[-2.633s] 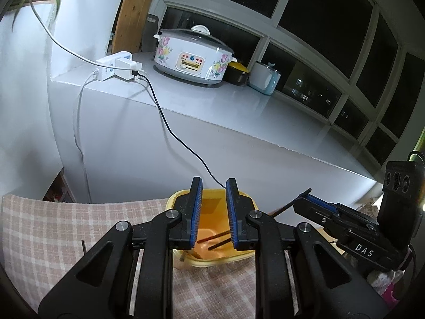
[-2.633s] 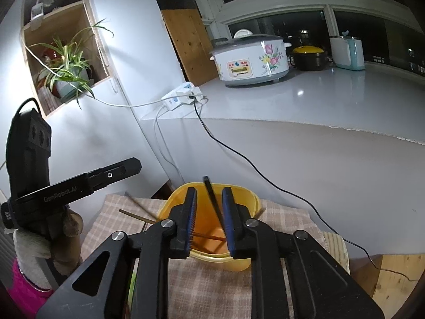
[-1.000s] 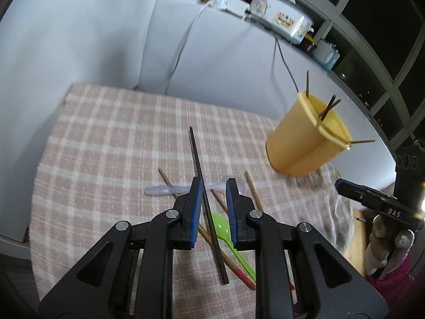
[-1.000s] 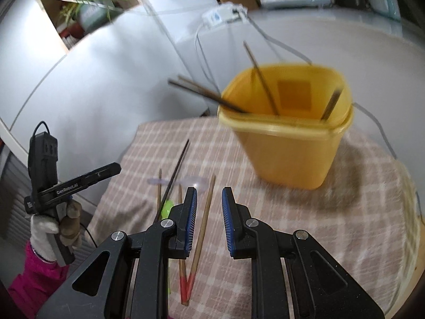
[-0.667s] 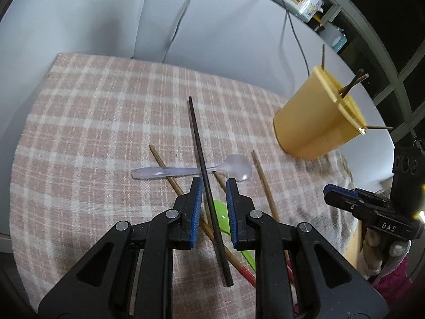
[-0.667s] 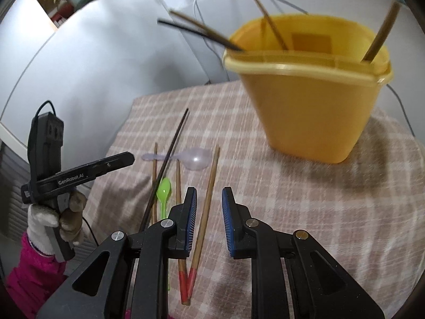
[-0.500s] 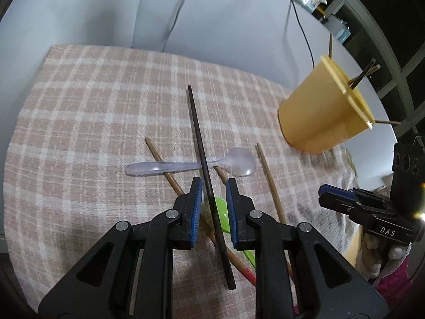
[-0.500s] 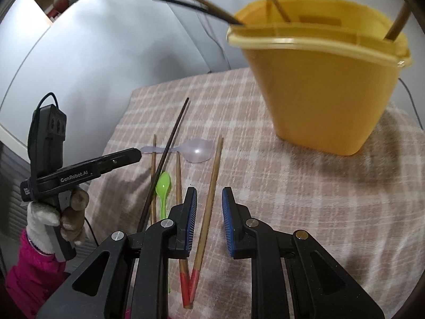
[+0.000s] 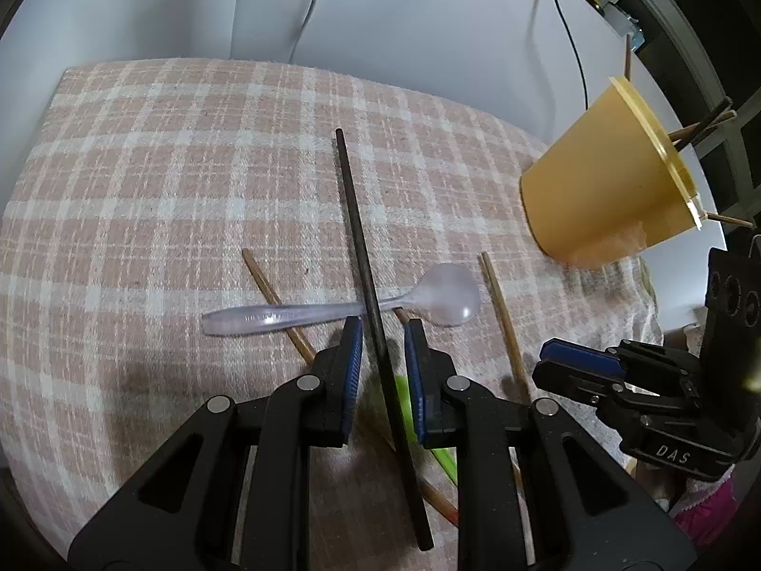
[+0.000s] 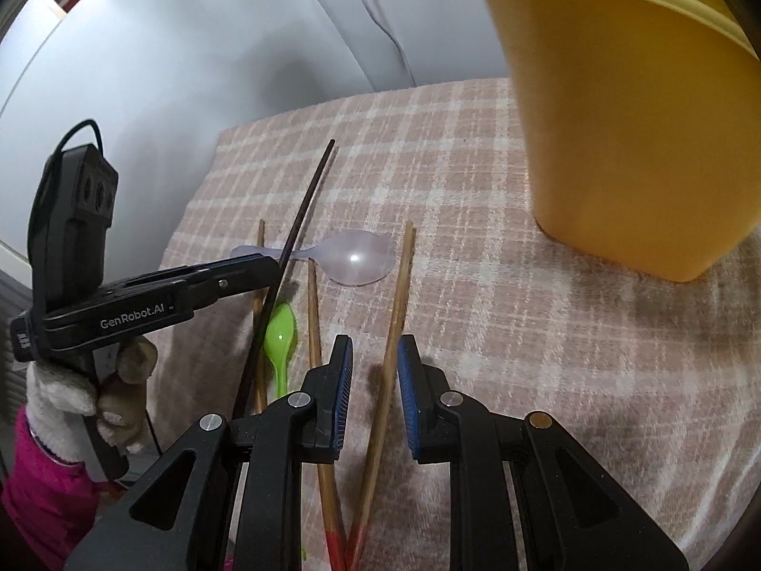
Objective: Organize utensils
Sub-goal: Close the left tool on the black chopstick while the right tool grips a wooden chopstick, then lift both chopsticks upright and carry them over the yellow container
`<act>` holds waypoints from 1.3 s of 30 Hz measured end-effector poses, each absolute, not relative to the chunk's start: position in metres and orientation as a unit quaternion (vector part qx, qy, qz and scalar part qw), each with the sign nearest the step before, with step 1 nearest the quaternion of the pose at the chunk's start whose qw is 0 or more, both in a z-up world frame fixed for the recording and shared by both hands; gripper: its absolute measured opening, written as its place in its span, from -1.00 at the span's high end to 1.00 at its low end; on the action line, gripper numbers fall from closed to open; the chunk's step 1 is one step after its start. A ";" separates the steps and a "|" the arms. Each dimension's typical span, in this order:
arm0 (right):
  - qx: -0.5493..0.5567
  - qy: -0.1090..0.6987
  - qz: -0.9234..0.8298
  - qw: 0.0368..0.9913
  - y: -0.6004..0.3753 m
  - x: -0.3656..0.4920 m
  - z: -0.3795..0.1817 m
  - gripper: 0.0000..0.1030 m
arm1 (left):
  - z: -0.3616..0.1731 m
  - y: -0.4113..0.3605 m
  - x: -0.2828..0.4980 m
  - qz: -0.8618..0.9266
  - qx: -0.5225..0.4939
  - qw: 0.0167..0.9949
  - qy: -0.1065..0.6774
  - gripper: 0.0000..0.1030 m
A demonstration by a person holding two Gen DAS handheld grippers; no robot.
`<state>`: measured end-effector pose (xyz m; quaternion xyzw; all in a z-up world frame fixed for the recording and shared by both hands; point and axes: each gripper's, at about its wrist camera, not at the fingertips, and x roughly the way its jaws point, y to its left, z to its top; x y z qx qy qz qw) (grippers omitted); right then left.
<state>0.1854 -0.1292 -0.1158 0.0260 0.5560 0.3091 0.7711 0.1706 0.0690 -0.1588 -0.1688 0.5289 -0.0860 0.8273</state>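
**Chopsticks and spoons on the checked cloth beside the yellow cup**

The surface is covered with a woven cloth (image 9: 166, 181) in pink and cream checks, soft and a little fuzzy. The yellow plastic cup (image 9: 599, 190) is smooth, wider at its rim, and thin sticks lean out of it.

Near the cup lies a clear plastic spoon (image 9: 342, 311) with a rounded bowl. A long black chopstick (image 9: 361, 257), thin and matte, lies across its handle. The left hand-held gripper (image 9: 383, 371) hangs over this chopstick; its blue ribbed pads stand narrowly apart on each side of it, not pressing it.

A small glossy green spoon (image 10: 280, 338) lies farther from the cup than the clear spoon. The right hand-held gripper (image 10: 375, 380) is also narrowly parted, around a pale wooden chopstick with a red end (image 10: 395, 314), not clamping it. Another wooden chopstick (image 10: 311, 314) lies just beside it.
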 end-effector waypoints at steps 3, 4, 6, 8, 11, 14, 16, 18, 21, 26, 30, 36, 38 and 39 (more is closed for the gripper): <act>0.021 0.558 0.305 0.772 -0.126 0.188 -0.118 0.66 | -0.163 0.067 0.177 -0.083 -0.166 0.826 0.532 0.68; 0.020 0.559 0.304 0.771 -0.126 0.190 -0.119 0.66 | -0.164 0.067 0.178 -0.084 -0.165 0.826 0.533 0.68; 0.013 0.562 0.301 0.770 -0.121 0.191 -0.122 0.66 | -0.166 0.064 0.180 -0.084 -0.160 0.826 0.534 0.68; 0.007 0.564 0.298 0.770 -0.118 0.194 -0.124 0.66 | -0.168 0.062 0.181 -0.084 -0.156 0.827 0.534 0.72; 0.000 0.570 0.290 0.769 -0.115 0.199 -0.129 0.66 | -0.173 0.059 0.185 -0.082 -0.153 0.829 0.532 0.85; -0.001 0.575 0.286 0.767 -0.112 0.203 -0.133 0.66 | -0.174 0.059 0.184 -0.083 -0.154 0.832 0.527 0.90; -0.005 0.574 0.286 0.767 -0.111 0.205 -0.133 0.66 | -0.174 0.061 0.181 -0.083 -0.156 0.833 0.524 0.92; -0.011 0.574 0.287 0.767 -0.107 0.206 -0.133 0.67 | -0.172 0.063 0.179 -0.084 -0.158 0.834 0.522 0.92; -0.018 0.576 0.286 0.766 -0.102 0.207 -0.135 0.85 | -0.169 0.068 0.173 -0.082 -0.161 0.836 0.517 0.93; -0.016 0.575 0.292 0.764 -0.092 0.209 -0.136 0.89 | -0.161 0.076 0.166 -0.080 -0.169 0.840 0.509 0.93; -0.009 0.566 0.299 0.768 -0.092 0.206 -0.126 0.89 | -0.153 0.081 0.160 -0.081 -0.175 0.845 0.499 0.93; -0.010 0.544 0.311 0.779 -0.099 0.197 -0.105 0.90 | -0.131 0.085 0.150 -0.088 -0.179 0.856 0.478 0.93; -0.009 0.536 0.314 0.784 -0.103 0.194 -0.097 0.90 | -0.122 0.085 0.146 -0.091 -0.178 0.861 0.468 0.92; -0.009 0.530 0.314 0.787 -0.105 0.192 -0.092 0.90 | -0.120 0.086 0.145 -0.092 -0.177 0.862 0.466 0.93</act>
